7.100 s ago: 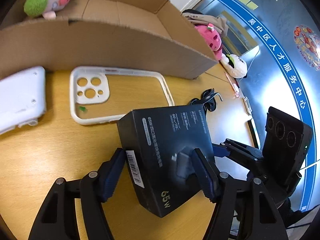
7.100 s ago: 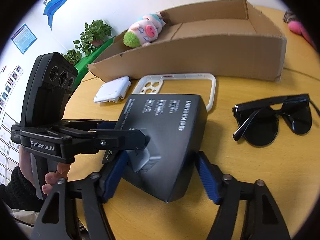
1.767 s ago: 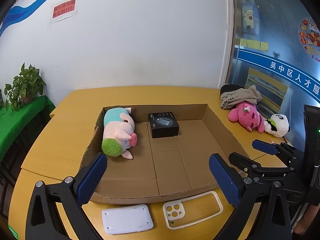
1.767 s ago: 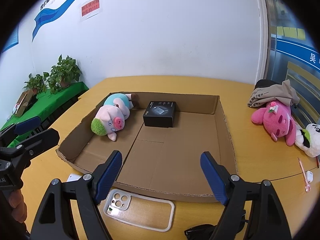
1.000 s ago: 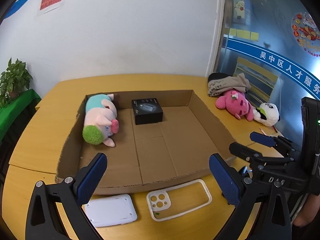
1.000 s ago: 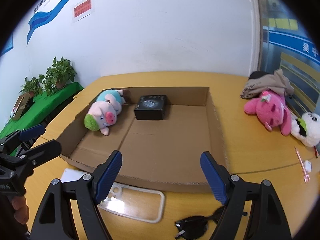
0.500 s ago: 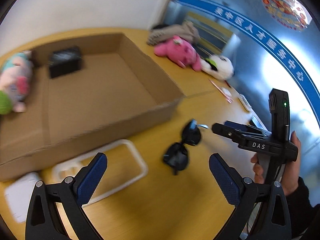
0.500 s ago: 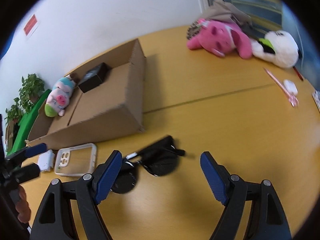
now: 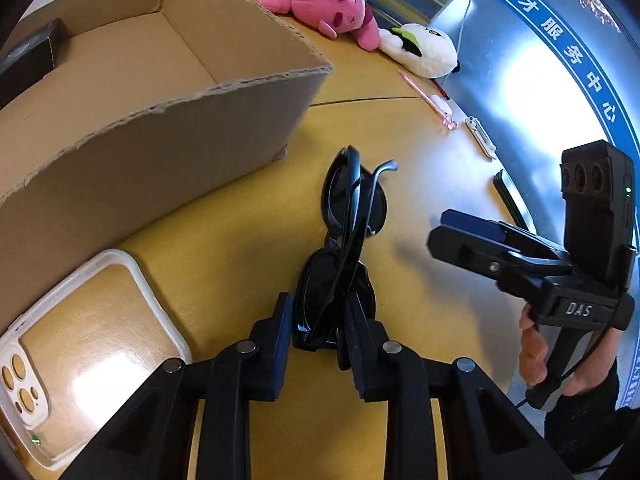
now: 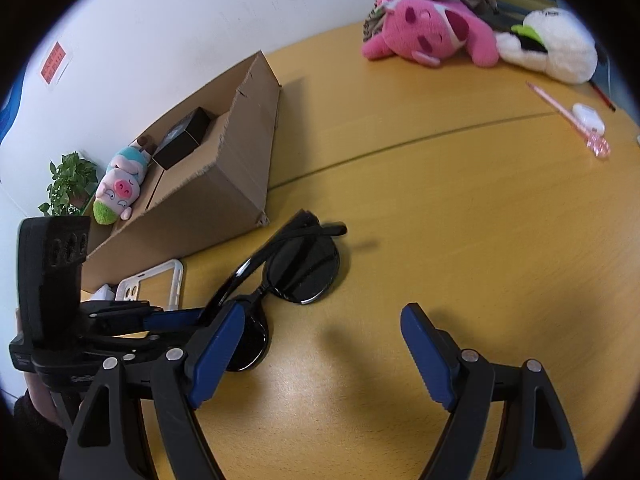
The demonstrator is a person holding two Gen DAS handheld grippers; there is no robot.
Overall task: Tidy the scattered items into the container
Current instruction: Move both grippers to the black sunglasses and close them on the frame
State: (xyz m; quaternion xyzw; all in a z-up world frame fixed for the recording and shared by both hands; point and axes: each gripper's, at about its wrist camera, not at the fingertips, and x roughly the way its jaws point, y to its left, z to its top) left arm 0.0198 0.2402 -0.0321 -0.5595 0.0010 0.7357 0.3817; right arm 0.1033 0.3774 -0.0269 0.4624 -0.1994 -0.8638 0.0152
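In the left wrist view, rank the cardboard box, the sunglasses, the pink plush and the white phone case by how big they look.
1. cardboard box, by far the largest.
2. white phone case, though it is cut off at the edge and sits near the camera.
3. sunglasses.
4. pink plush, smallest, but it lies farthest away, so its true size is unsure.

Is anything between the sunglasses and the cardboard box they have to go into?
Only the box's own near wall. The sunglasses lie on the table beside its corner, the left gripper closing around one lens; bare tabletop lies between.

Glossy black plastic sunglasses [image 9: 344, 248] lie folded on the yellow wooden table [image 9: 420, 152]. They rest just beside the open brown cardboard box [image 9: 168, 136].
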